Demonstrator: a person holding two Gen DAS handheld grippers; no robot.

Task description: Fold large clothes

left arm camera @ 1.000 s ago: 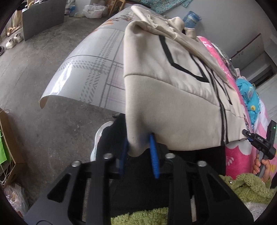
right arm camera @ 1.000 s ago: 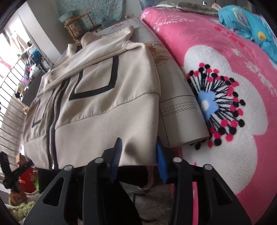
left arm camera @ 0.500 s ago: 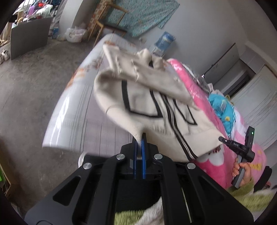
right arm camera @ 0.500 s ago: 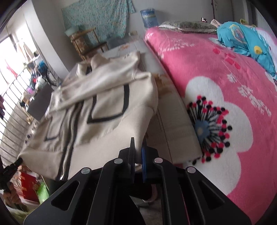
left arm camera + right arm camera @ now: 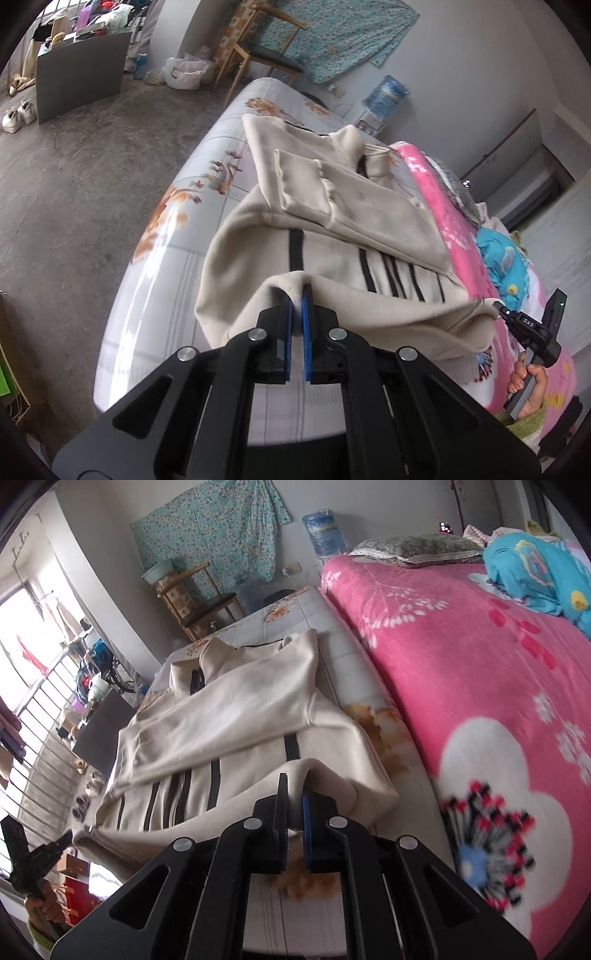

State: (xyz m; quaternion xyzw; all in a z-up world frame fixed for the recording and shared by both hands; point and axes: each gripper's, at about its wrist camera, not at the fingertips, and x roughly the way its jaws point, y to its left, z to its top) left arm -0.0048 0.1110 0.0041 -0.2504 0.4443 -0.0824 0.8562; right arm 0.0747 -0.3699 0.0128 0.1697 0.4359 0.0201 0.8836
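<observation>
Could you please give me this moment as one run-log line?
step: bottom-hem fold | left claw: shut on jacket hem | right claw: shut on hem | hem raised above bed

You're working in soft daylight that comes from the window point(image 5: 22, 602) at the left of the right wrist view, where it blows out to white. The glossy mat point(image 5: 155, 295) throws pale glare in the left wrist view. Both fisheye views bend hard at the edges, with black corners. The flower on the pink blanket point(image 5: 487, 849) smears, probably from motion. Shadows stay faint and soft-edged.
</observation>
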